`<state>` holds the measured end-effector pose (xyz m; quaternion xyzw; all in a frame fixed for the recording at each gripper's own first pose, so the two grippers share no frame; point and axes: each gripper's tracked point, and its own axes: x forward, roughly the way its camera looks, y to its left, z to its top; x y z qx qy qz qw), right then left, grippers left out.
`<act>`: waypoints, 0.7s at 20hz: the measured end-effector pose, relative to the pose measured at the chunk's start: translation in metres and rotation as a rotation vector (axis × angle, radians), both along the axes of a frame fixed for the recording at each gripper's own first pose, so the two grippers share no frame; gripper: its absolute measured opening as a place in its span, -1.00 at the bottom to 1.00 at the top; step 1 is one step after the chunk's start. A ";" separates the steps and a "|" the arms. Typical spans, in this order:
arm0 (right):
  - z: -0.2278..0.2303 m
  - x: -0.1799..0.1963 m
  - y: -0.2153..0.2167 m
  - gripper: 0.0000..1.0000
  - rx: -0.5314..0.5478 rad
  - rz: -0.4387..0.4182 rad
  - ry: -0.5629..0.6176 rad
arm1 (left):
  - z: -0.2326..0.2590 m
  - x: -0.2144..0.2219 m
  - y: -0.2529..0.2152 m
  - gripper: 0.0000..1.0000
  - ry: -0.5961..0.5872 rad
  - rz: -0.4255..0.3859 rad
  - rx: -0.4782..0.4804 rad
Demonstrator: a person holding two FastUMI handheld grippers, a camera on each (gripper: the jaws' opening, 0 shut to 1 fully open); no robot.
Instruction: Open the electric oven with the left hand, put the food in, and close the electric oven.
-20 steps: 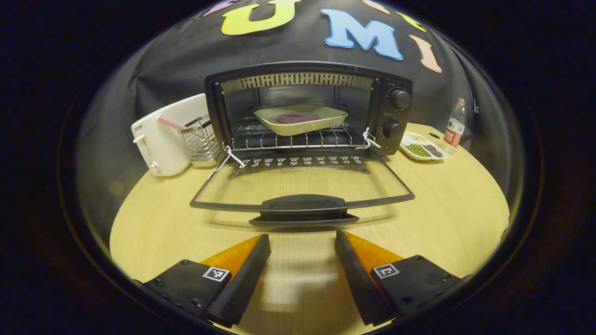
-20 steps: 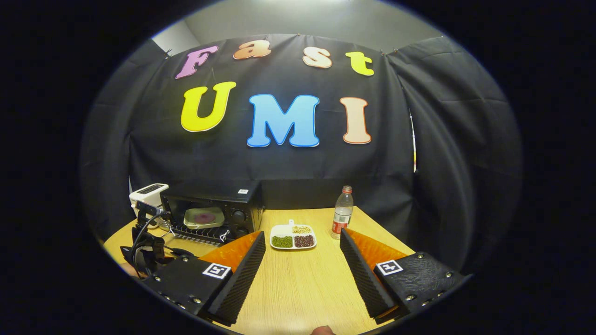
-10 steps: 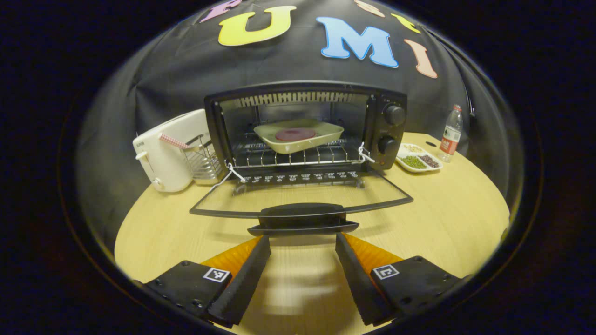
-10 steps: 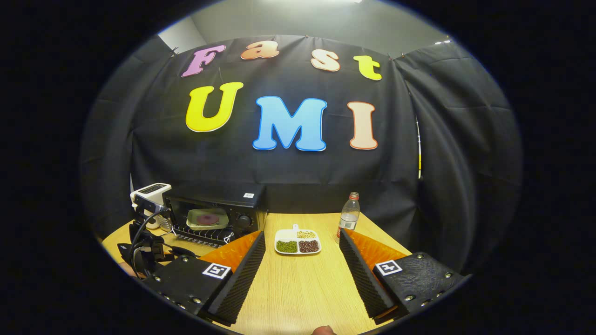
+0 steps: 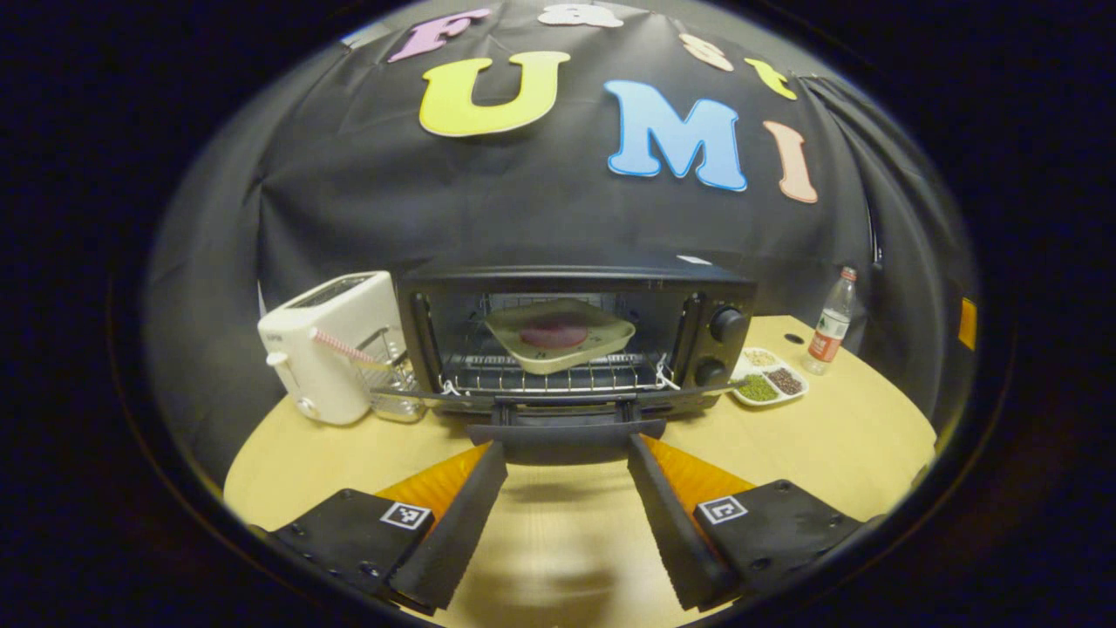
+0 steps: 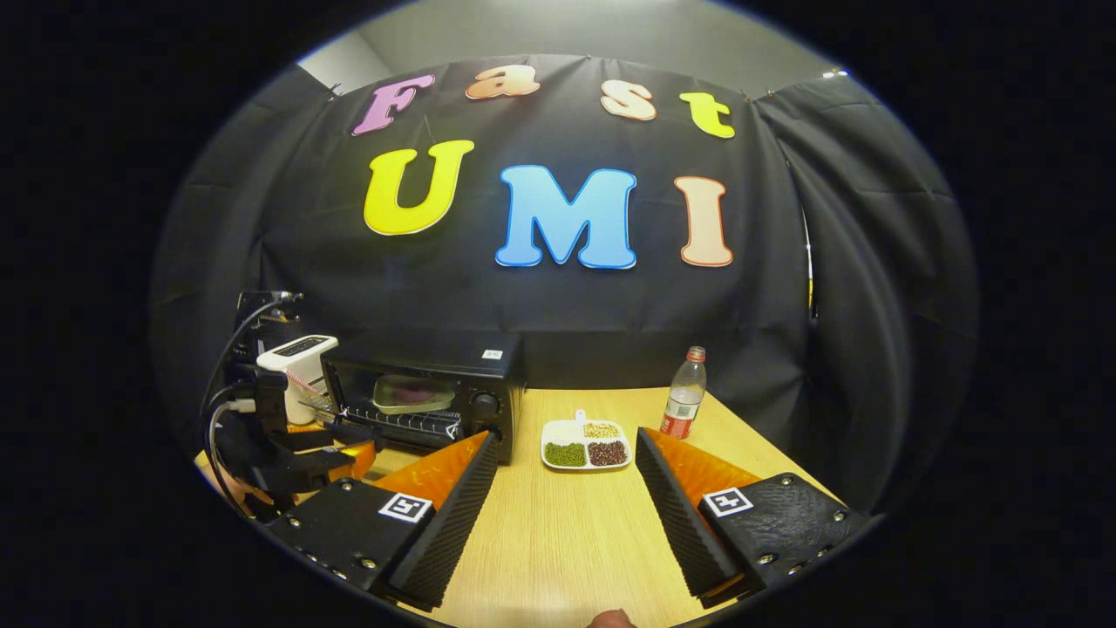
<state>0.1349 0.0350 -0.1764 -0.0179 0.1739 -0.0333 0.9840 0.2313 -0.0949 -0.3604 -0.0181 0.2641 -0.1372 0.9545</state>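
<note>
Closing step: food tray (image 5: 558,334) inside oven (image 5: 571,336), left claw (image 5: 567,453) wide open, empty, under door handle (image 5: 565,431). Next: lifting door shut.

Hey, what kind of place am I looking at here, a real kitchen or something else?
Probably a staged recording booth, not a real kitchen: a black cloth wall hangs behind a round wooden table that carries an electric oven, a white toaster and a water bottle.

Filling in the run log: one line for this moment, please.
stage: closing | oven door partly raised | dish on rack | left gripper open at door handle | right gripper open, idle
</note>
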 end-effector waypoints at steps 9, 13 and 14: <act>0.007 0.005 0.003 0.95 0.014 0.009 -0.009 | 0.073 0.057 0.011 0.91 -0.167 0.013 -0.033; 0.029 0.011 0.001 0.95 0.029 0.032 -0.066 | 0.141 0.032 0.017 0.82 -0.286 0.025 -0.054; 0.036 0.010 -0.002 0.95 0.035 0.040 -0.077 | 0.155 0.023 0.018 1.00 -0.312 0.037 -0.045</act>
